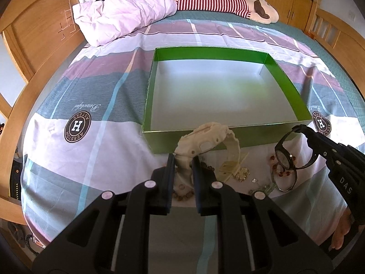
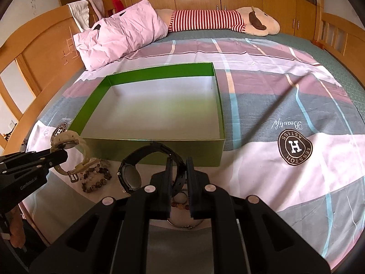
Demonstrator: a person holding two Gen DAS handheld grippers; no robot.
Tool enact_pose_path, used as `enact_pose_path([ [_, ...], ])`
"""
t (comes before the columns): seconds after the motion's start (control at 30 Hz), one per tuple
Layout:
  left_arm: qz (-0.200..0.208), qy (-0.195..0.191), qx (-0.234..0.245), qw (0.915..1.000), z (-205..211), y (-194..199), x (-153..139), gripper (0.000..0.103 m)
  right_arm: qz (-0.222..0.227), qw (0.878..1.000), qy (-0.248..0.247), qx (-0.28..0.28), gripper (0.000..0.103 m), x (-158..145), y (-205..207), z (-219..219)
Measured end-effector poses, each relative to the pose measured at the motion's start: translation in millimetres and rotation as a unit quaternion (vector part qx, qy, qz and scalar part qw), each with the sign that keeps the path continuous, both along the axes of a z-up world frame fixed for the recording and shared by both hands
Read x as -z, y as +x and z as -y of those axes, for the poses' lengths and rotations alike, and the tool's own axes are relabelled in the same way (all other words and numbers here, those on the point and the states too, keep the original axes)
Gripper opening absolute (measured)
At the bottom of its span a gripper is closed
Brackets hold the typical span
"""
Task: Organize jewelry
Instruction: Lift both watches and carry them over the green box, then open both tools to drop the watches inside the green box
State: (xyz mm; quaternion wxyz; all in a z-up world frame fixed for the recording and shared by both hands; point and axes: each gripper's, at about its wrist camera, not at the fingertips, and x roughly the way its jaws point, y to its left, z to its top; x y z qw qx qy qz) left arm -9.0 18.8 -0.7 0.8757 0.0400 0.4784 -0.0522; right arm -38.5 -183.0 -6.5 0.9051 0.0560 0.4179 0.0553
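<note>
- Left gripper (image 1: 183, 159) is clamped on the chunky cream watch (image 1: 206, 142), at the box's 6 o'clock wall.
- Right gripper (image 2: 178, 163) pinches the black watch's (image 2: 146, 166) smooth strap.
- Glossy green box (image 1: 282, 84) is rectangular; beads (image 2: 95, 178) lie at its 7 o'clock.

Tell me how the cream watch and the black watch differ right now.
The cream watch is chunky with a thick ridged case; the black watch is slimmer with a round flat face. The cream watch is pinched by the left claw, the black watch by the right claw. Both are gripped by the strap, in front of the green box.
</note>
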Motion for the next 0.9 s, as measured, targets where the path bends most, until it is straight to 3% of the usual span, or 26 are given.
enact_pose_path([
  [0.23,0.003,-0.003,-0.001,1.0000,-1,1,-4,0.015,0.006,1.000,0.014,0.000,0.011,-8,2,2],
  [0.43,0.038,-0.013,-0.021,0.9990,-6,26,-41,0.015,0.043,0.999,0.023,0.008,0.011,-44,20,6],
  [0.53,0.060,-0.011,-0.022,0.9979,-4,52,-52,0.016,0.052,0.998,0.020,0.013,0.011,-46,44,5],
  [0.77,0.003,-0.059,-0.021,0.9980,-12,96,-13,0.018,-0.015,0.999,0.037,0.033,0.011,-3,83,5],
  [0.83,0.003,-0.053,-0.011,0.9985,-7,99,-6,0.021,-0.011,0.999,0.040,0.024,0.016,-2,83,5],
  [0.9,0.004,-0.057,-0.008,0.9983,-4,100,-3,0.025,-0.001,0.999,0.039,0.022,0.031,-6,80,5],
])
